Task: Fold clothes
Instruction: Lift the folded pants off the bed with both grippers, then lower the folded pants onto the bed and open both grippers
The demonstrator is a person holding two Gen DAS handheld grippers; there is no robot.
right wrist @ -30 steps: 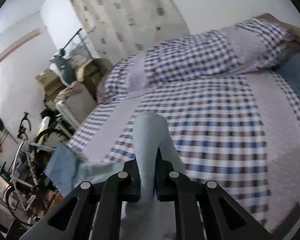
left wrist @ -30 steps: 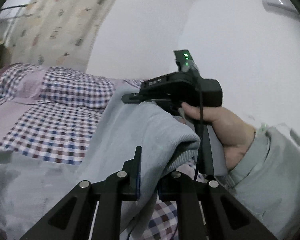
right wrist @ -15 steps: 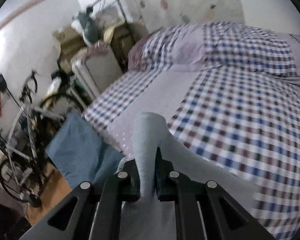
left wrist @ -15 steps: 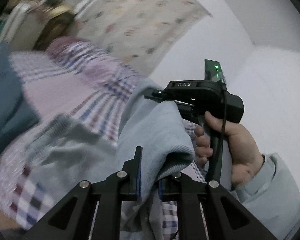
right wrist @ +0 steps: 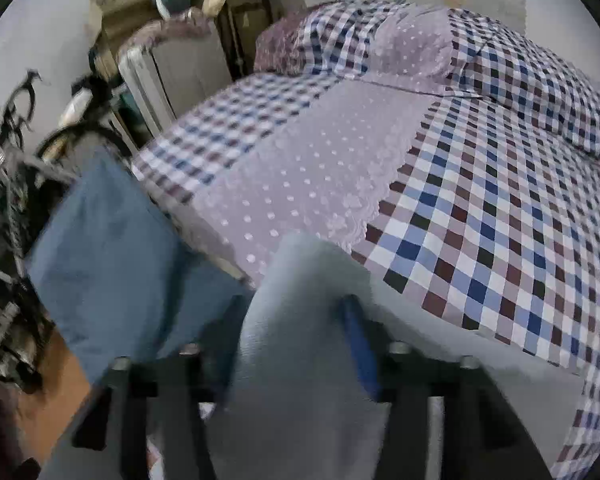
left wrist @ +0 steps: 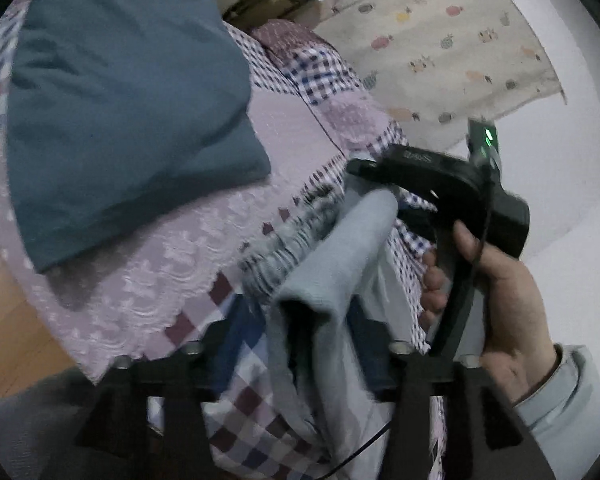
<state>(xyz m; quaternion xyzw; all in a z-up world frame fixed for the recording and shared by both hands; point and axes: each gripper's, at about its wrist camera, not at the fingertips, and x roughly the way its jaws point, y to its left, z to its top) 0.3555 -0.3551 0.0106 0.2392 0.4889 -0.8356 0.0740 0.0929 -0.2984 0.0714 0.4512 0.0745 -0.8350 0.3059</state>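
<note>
Left gripper (left wrist: 296,344) jaws opening, light blue garment (left wrist: 340,248) loose between them. Right gripper (right wrist: 292,344) jaws opening over same garment. Right hand (left wrist: 504,300) wraps black handle, just beside garment.

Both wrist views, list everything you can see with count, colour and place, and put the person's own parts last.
garment: one, pale grey-blue, between both grippers' opening jaws, draped onto the bed
blue cloth: one, dark teal-blue, lying at the bed's edge
bed: one, checked and lilac dotted cover
pillows: at least two, same pattern, far end
curtain: one, cream, fruit print, behind the bed
bicycle: one, dark, beside the bed
boxes: brown, count unclear, by the wall
left gripper: black
right gripper: black, blue pads
hand: one, holds the right gripper
</note>
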